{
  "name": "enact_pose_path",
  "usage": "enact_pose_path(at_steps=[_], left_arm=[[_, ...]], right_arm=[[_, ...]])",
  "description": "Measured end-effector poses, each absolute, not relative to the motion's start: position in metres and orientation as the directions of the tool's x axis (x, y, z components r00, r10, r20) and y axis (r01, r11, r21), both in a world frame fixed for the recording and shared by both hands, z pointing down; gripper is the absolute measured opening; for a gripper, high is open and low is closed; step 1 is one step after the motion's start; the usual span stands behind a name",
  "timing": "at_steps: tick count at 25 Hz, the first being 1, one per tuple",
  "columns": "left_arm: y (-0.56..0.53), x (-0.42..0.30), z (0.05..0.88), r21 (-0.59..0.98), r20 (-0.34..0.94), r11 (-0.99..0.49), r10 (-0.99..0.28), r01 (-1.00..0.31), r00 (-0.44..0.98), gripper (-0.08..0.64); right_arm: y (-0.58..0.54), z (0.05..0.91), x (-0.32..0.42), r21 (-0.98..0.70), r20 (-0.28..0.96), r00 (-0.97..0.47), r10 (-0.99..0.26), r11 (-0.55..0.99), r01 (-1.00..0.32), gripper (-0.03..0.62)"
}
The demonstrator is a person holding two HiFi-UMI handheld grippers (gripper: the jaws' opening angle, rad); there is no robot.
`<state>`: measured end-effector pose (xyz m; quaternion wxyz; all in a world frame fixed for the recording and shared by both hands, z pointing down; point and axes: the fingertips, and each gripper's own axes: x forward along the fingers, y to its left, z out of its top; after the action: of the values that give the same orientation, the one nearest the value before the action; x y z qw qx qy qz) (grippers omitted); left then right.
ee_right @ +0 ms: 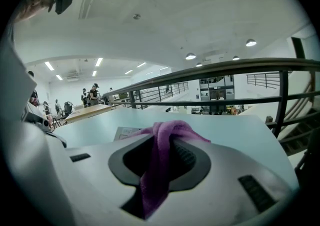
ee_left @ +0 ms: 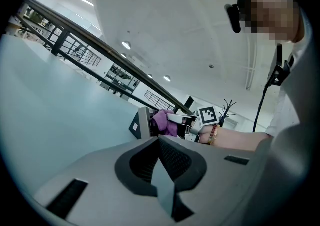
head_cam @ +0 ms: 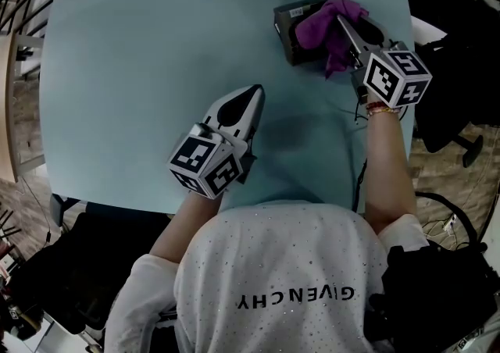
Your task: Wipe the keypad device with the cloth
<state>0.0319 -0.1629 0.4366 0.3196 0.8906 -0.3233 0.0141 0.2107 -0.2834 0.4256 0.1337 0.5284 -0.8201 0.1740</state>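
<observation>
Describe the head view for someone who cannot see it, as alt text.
From above, a person's right gripper holds a purple cloth in its jaws on a dark keypad device at the far right of a pale blue table. The left gripper, jaws together and empty, is nearer the person.

"GIVENCHY" in dark letters, upside down, across the person's white shirt [head_cam: 291,265], near side; keypad device [head_cam: 283,28] label illegible.

Pale blue table [head_cam: 141,70], black office chair [head_cam: 461,70] beside it, dark railing [ee_right: 225,65] beyond, ceiling lights [ee_right: 190,56] overhead
</observation>
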Motion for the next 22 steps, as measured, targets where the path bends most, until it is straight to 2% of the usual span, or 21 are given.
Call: enact_pose_path(at_steps=[18, 22], left_arm=[[-0.156, 0.028, 0.440, 0.560, 0.240, -0.578, -0.573, -0.594, 0.784, 0.000], [-0.158, 0.029, 0.439, 0.569, 0.232, -0.567, -0.584, -0.595, 0.778, 0.000]], right_arm=[[-0.274, 0.449, 0.255, -0.198, 0.441, -0.274, -0.854, 0.205, -0.958, 0.080], [-0.269, 0.425, 0.243, -0.144, 0.370, -0.282, -0.885, 0.245, -0.959, 0.080]])
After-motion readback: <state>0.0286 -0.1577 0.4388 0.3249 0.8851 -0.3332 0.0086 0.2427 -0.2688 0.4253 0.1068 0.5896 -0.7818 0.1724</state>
